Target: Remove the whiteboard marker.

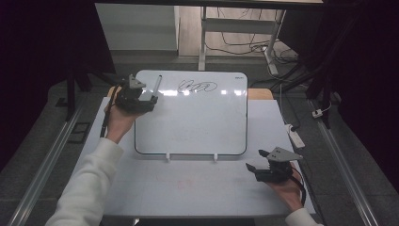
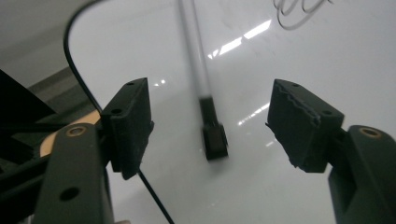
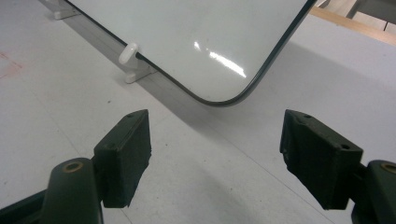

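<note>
A white whiteboard (image 1: 193, 122) rests tilted on the table, with a black scribble (image 1: 197, 86) near its top edge. A marker (image 1: 156, 86) with a white body and a dark end lies against the board at its upper left. My left gripper (image 1: 151, 100) is open at that corner. In the left gripper view the blurred marker (image 2: 212, 135) sits between the open jaws without touching either one, and the scribble (image 2: 299, 11) shows at the top right. My right gripper (image 1: 255, 160) is open and holds nothing off the board's lower right corner (image 3: 219, 100).
Two white clips (image 1: 168, 157) (image 1: 215, 157) hold the board's lower edge on the pale table cover (image 1: 188, 188). A white power strip (image 1: 295, 136) lies by the table's right edge. Desk legs and cables (image 1: 244, 47) stand beyond the far side.
</note>
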### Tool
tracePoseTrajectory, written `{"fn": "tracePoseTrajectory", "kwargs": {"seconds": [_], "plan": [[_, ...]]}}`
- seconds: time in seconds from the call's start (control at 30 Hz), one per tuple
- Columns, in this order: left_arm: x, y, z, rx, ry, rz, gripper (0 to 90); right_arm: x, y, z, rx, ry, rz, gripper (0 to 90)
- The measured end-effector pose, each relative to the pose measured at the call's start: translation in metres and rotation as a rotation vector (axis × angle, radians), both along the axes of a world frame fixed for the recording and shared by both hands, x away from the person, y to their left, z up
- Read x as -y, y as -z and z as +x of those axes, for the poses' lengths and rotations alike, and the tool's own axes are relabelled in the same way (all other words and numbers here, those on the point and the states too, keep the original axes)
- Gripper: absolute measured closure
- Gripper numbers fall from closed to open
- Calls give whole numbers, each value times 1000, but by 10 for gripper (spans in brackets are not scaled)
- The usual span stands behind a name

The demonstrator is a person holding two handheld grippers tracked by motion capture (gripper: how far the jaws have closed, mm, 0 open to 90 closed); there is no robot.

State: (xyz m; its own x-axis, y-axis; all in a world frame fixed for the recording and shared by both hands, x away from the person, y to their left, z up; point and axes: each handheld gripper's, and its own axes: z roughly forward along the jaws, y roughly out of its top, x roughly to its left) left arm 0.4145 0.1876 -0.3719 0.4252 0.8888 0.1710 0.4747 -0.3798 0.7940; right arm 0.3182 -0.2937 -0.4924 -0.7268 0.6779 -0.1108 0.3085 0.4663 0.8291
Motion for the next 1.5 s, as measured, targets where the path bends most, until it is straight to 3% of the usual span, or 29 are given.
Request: {"fn": "tracePoseTrajectory", "kwargs": {"seconds": [0.27, 0.53, 0.67, 0.77, 0.9, 1.07, 1.27, 1.5], "plan": [[4, -11, 28, 6, -41, -2, 387, 1, 2, 0, -8, 3, 0, 247], [10, -7, 46, -4, -45, -13, 436, 1, 3, 1, -15, 5, -6, 247], [17, -5, 50, 4, -44, 14, 518, 2, 3, 2, -15, 8, -6, 247], [21, -2, 53, 8, -48, 22, 560, 2, 4, 2, -19, 9, -7, 247], [28, 0, 53, 14, -54, 72, 639, 2, 4, 1, -18, 13, -15, 247], [31, 1, 53, 20, -67, 80, 767, 2, 3, 1, -13, 17, -19, 247], [31, 1, 53, 1, -54, 25, 806, 2, 3, 1, -10, 23, -21, 247], [29, -2, 50, 4, -50, 22, 817, 4, 3, 1, -6, 35, -21, 248]]}}
